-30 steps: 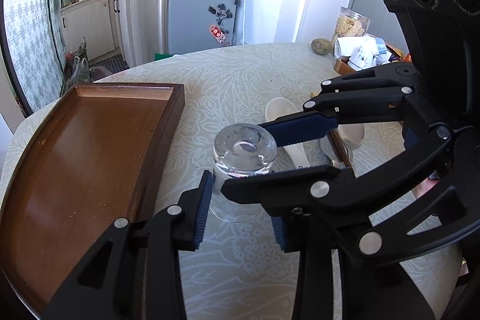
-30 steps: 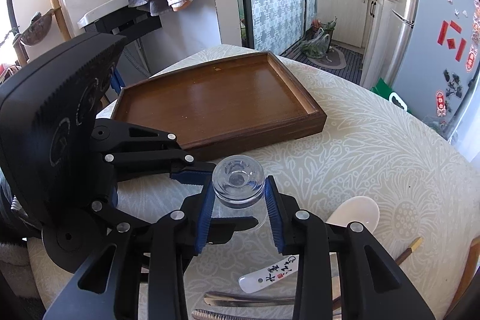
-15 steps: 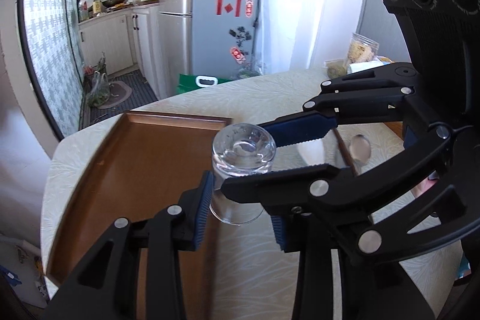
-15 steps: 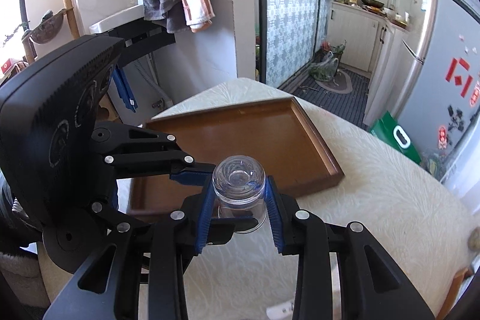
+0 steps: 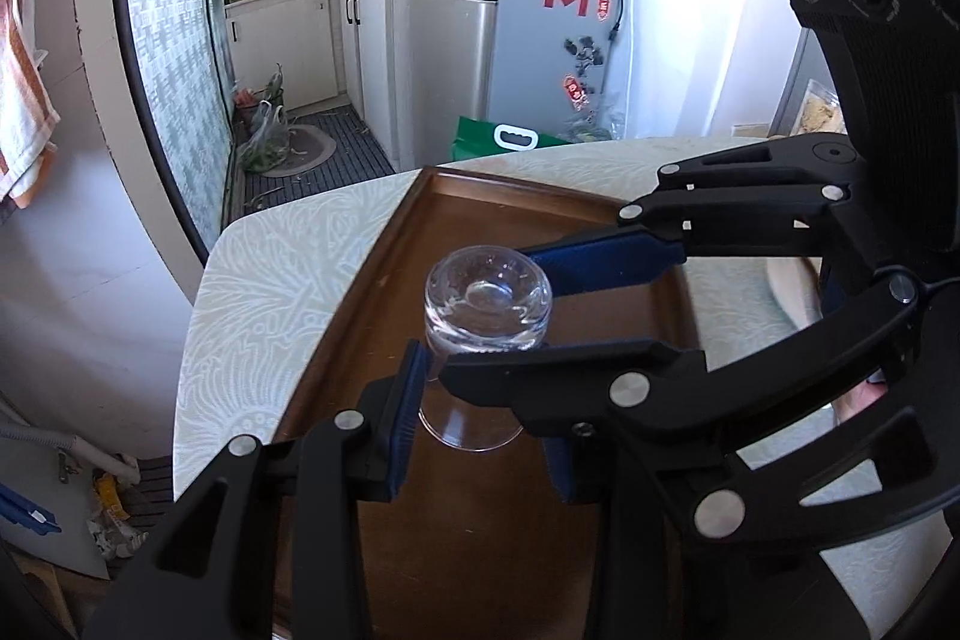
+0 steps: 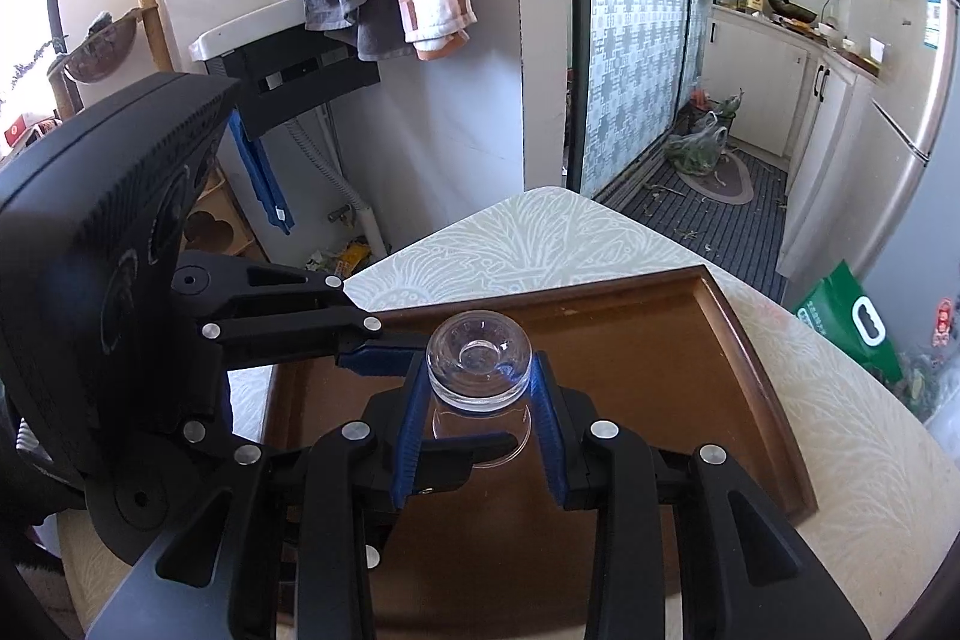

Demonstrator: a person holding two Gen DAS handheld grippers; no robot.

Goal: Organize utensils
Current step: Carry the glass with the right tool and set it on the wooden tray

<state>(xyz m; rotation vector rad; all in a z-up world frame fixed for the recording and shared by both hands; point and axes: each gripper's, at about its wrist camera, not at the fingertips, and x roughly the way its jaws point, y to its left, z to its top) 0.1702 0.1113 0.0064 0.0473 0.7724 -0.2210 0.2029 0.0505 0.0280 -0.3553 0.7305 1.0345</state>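
Inverted clear glass (image 6: 478, 370) held above the wooden tray (image 6: 744, 370), thick base up, rim apparently still clear of the tray floor, pinched from two directions at once: right gripper (image 6: 478, 418) fingers clamped on its sides, left gripper (image 5: 480, 388) fingers closed across it at an angle. Likely to slip or twist if either hand drifts, tilts or lets go early on that smooth wall. Could also tip or knock hard on landing if lowered unevenly, or catch the tray rim beside the table (image 6: 528, 238) edge.
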